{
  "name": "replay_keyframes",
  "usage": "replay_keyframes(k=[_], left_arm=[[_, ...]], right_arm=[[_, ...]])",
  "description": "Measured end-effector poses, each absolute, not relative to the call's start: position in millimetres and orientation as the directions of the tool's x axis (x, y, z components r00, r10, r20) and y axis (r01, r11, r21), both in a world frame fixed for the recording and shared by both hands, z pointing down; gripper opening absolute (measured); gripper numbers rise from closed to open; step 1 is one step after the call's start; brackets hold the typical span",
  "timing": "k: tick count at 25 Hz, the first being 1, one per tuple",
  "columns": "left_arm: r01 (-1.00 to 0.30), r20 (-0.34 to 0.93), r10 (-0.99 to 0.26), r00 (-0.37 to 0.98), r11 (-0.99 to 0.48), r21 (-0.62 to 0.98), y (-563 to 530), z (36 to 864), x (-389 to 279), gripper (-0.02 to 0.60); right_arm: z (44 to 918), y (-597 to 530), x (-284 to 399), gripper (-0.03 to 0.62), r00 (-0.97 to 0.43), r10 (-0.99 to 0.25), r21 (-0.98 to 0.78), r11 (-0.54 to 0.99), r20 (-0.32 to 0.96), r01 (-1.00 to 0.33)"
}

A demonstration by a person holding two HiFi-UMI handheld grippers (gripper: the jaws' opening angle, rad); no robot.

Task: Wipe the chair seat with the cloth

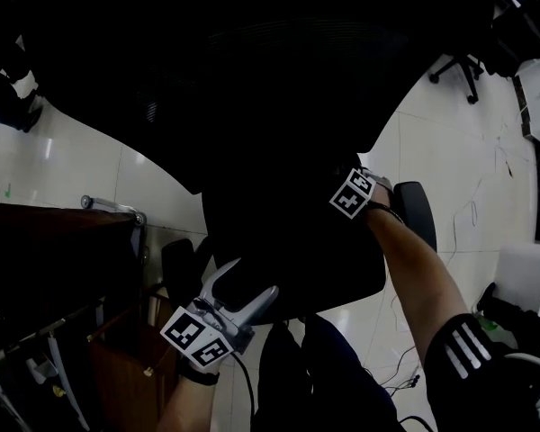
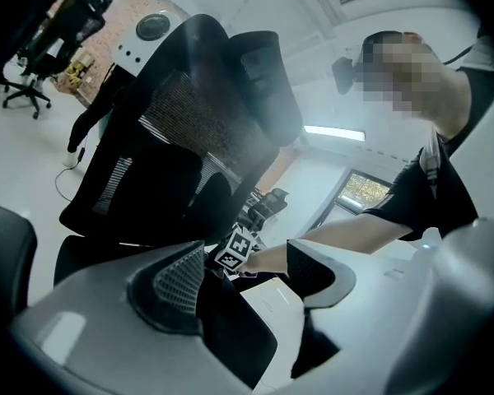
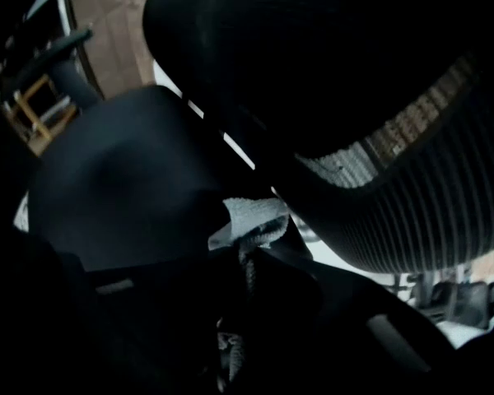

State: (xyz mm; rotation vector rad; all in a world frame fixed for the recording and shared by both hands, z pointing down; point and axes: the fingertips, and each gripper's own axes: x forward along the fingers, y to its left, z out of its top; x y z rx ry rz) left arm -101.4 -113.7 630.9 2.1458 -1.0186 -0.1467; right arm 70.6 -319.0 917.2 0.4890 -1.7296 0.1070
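Note:
A black office chair fills the head view, its seat [image 1: 288, 250] dark below the mesh backrest [image 1: 252, 70]. The cloth [image 3: 251, 216] is pale and bunched, and my right gripper [image 3: 245, 249] is shut on it just above the seat [image 3: 123, 188], close under the backrest [image 3: 379, 97]. In the head view only that gripper's marker cube [image 1: 353, 193] and the forearm show at the seat's right side. My left gripper [image 1: 243, 288] stands open at the seat's front left edge. Its ribbed pads [image 2: 177, 286] are spread wide, with the dark seat edge [image 2: 230, 327] between them.
A brown wooden desk [image 1: 45, 241] stands close on the left. The chair's armrests [image 1: 416, 207] stick out at both sides. Another office chair [image 1: 468, 66] stands at the far right on the white tiled floor [image 1: 450, 178], where thin cables lie. A person's torso [image 2: 432, 179] is behind.

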Motion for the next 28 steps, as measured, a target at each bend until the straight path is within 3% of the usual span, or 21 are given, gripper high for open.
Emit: replay_keyframes(k=[3,7,11,15,21,28], left_arm=[[-0.634,0.21,-0.717,0.665,-0.394,0.665,-108,633,-114,0.338],[-0.651,0.221,-0.735,0.641,-0.368,0.664,-101,635,-128,0.337],[-0.667,0.232,-0.75,0.619,-0.347,0.659,-93,638,-140,0.337],[-0.673,0.24,-0.752,0.614,-0.34,0.657,-84,644,-145,0.338],[-0.666,0.238,-0.751,0.615,-0.334,0.667,-80,649,-144,0.339],[-0.638,0.213,-0.734,0.645,-0.364,0.678,-85,638,-121,0.338]], right_arm=[[900,-298,13,0.029,-0.317,-0.212,0.057,0.899,0.924,-0.434],[891,-223,-100,0.029,-0.492,-0.054,-0.098,0.956,0.869,-0.278],[890,-148,-196,0.029,-0.548,0.067,-0.142,0.985,0.834,-0.095],[903,-108,-232,0.029,-0.549,0.118,-0.181,0.982,0.828,-0.062],[927,-121,-185,0.029,-0.499,0.081,-0.145,0.985,0.863,-0.09],[947,-181,-8,0.029,-0.264,-0.058,-0.003,0.974,0.963,-0.227]])
